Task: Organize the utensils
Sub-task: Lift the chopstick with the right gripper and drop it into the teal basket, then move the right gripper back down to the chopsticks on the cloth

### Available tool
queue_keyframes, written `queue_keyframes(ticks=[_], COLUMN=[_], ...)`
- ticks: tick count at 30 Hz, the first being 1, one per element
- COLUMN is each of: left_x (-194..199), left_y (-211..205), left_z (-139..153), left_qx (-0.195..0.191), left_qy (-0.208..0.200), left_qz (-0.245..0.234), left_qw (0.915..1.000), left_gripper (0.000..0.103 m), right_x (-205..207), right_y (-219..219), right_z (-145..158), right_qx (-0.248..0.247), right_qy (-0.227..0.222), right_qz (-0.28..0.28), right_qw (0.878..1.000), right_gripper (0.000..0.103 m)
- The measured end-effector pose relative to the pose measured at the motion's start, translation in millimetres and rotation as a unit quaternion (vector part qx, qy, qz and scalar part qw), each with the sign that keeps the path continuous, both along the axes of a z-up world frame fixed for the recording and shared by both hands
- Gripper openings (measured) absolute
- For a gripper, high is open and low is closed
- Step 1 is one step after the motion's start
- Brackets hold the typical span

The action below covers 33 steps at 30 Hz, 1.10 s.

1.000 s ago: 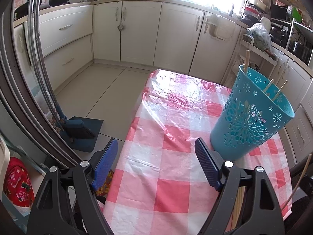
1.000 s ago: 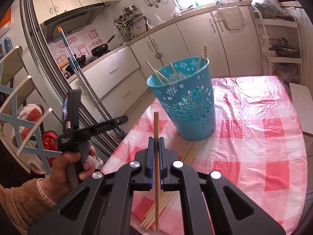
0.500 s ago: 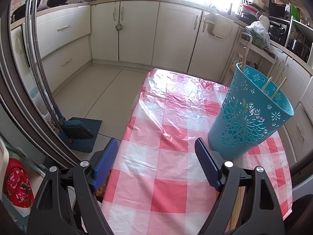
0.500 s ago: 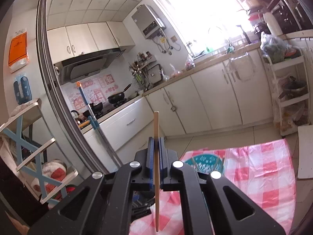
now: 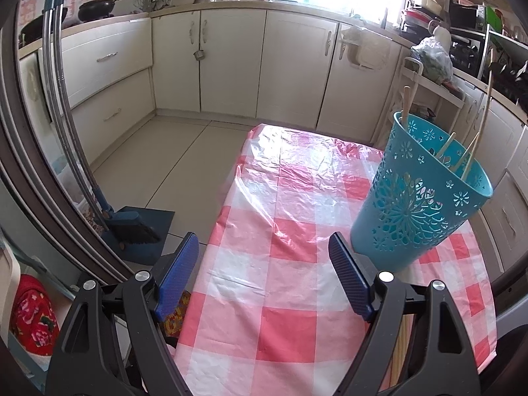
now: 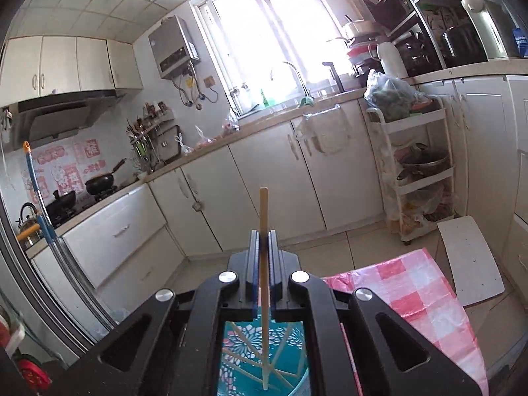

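1. The chopstick point(image 6: 264, 264) looks to be light, stiff bamboo: thin, smooth and likely to pivot or slip if pinched near an end. A hold near its middle seems safest, and that is about where it is held.
2. The right gripper point(image 6: 263, 241) has its jaws pressed together on the chopstick, which stands upright between the pads. Its lower tip hangs over the mouth of the teal perforated basket point(image 6: 264, 356) at 6 o'clock in the right wrist view, not yet released.
3. The basket already holds several chopsticks point(image 5: 462, 155) leaning on its rim.
4. The left gripper point(image 5: 264, 264) is spread wide and holds nothing, above the checked tablecloth point(image 5: 283, 297), basket at 2 o'clock.
5. More loose chopsticks point(image 5: 401, 346) lie behind its right finger.
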State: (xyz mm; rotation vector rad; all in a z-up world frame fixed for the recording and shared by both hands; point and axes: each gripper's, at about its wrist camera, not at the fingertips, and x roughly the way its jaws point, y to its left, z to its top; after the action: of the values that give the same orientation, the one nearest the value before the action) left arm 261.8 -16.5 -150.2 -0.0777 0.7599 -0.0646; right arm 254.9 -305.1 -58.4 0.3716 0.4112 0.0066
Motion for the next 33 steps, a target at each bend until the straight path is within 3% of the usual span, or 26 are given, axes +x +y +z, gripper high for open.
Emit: queue_keyframes(ticks=[7, 15, 18, 23, 28, 33], left_x=[-0.8, -3.4, -5.1, -7.3, -8.5, -9.7], left_y=[-4.9, -4.8, -4.9, -5.6, -6.1, -3.7], left_z=[3.2, 4.1, 4.4, 5.0, 4.5, 4.4], left_qx=[0.011, 0.021, 0.025, 0.030, 0.033, 0.034], left_qy=[-0.008, -0.014, -0.016, -0.019, -0.019, -0.019], left_qz=[-0.006, -0.004, -0.003, -0.005, -0.005, -0.003], left_qw=[0.9999, 0.9997, 0.9996, 0.9994, 0.9993, 0.9992], left_gripper=[0.078, 0.080, 0.080, 0.080, 0.080, 0.081], right_x=[-1.3, -59.2, -84.0, -112.6, -116.1, -107.8], right_y=[9.0, 14.6, 9.3, 11.8, 24.8, 38.5], right_z=[-27.4, -15.3, -19.5, -55.4, -117.2, -140.7], right_qx=[-0.030, -0.061, -0.059, -0.060, -0.047, -0.059], right_qy=[0.044, 0.026, 0.039, 0.111, 0.223, 0.260], right_qz=[0.019, 0.050, 0.055, 0.074, 0.099, 0.114], right_qw=[0.998, 0.997, 0.996, 0.989, 0.969, 0.957], right_gripper=[0.008, 0.020, 0.023, 0.023, 0.021, 0.021])
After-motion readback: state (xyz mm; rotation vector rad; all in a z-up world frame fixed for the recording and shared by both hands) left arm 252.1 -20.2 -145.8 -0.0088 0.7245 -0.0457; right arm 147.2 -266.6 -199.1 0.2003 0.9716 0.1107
